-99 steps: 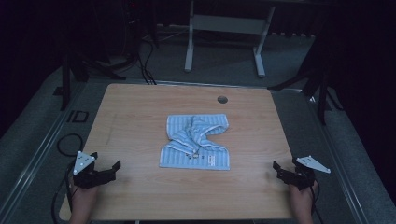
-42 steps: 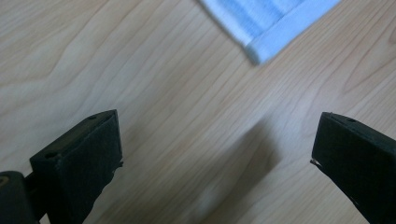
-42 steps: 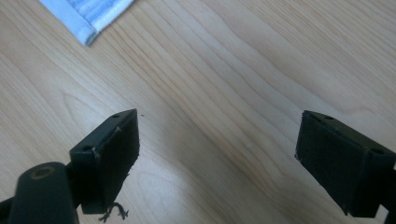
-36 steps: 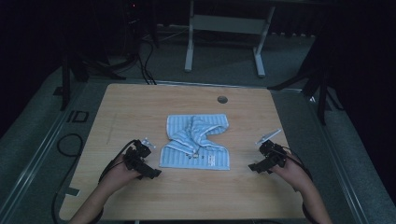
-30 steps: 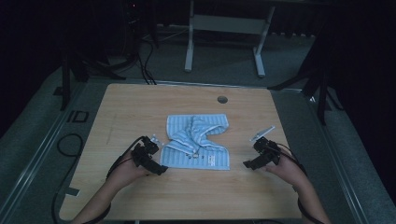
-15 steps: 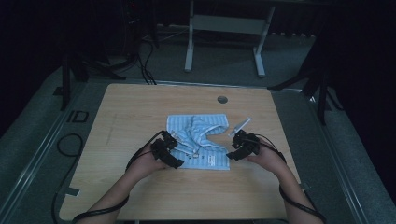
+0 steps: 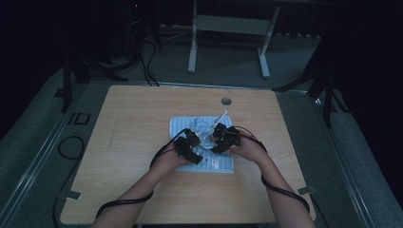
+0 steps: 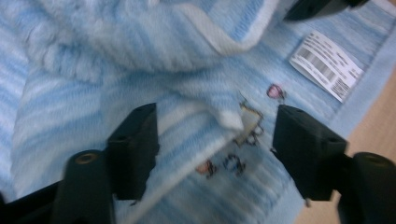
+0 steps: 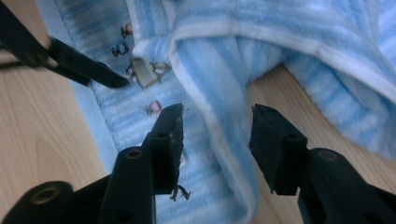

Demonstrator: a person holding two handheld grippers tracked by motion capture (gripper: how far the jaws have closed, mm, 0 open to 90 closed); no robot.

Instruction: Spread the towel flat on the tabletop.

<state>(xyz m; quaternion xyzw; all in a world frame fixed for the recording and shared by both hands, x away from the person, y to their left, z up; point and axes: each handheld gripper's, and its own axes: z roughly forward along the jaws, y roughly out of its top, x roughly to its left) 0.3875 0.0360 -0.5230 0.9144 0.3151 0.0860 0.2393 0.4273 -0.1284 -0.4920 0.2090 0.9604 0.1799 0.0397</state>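
Forearms enter from the near edge of the bench (image 7: pixel 142 190) and meet over a blue-and-white striped towel (image 7: pixel 223 164) lying crumpled near the bench's middle. Left hand-held gripper (image 7: pixel 190 148): jaws spread wide, straddling a folded-over corner of the towel (image 8: pixel 229 116) just above small embroidered figures (image 8: pixel 233 163); nothing is clamped between them. Right hand-held gripper (image 7: pixel 219 140): jaws likewise parted, set to either side of a white-edged fold (image 9: pixel 219 135) that runs up between them, with no grip closed on it. A printed care label (image 8: pixel 325 65) lies flat on the lower layer beyond the left jaws. In the right gripper view, bare wood (image 9: pixel 289 107) shows past the fold, where the cloth is bunched rather than spread.

Progress, as judged: the work appears to be straightening or folding the towel, and it stands at the very start. Both tools are positioned at the cloth, but no grasp is made, and the towel remains rumpled, its upper part heaped over the flat lower layer. Closing on the two edges, lifting, and laying the cloth flat are all still to do. Farther off, a round cable hole (image 7: pixel 226 101) sits near the far edge.
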